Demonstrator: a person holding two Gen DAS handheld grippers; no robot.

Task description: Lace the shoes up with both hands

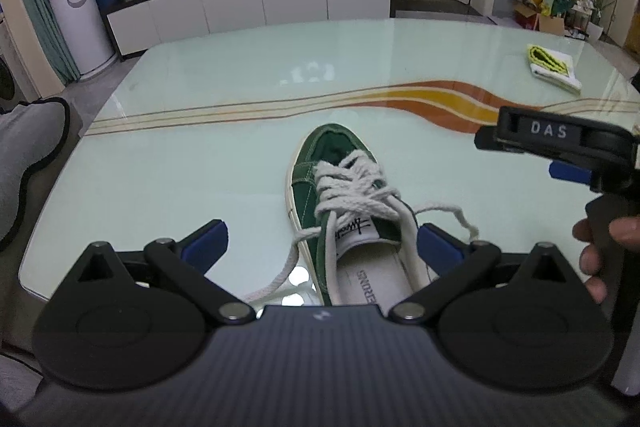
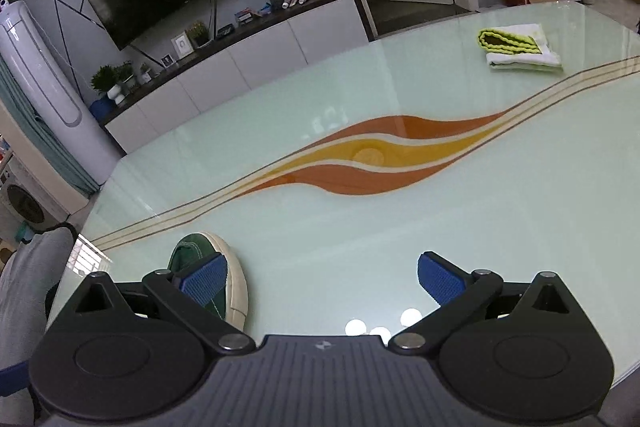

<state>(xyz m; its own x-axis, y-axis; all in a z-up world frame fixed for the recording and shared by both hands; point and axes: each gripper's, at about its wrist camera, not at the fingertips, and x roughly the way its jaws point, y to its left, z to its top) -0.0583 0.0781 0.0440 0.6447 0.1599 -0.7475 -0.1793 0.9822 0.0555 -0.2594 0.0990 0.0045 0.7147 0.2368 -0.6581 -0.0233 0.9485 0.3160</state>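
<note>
On the pale glass table (image 1: 200, 155), a green shoe (image 1: 340, 195) with white laces (image 1: 352, 187) is seen lying toe away, its loose lace ends trailing off both sides. The left gripper (image 1: 322, 247) is held wide apart over the shoe's heel opening, nothing being gripped. The right gripper (image 2: 320, 279) is likewise spread wide and empty, just right of the toe; a folded cloth (image 2: 520, 47) is seen far off.

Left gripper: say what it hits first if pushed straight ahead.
Probably the green shoe: the open left gripper straddles its heel opening, laces just beyond. Height above it is unclear.
</note>
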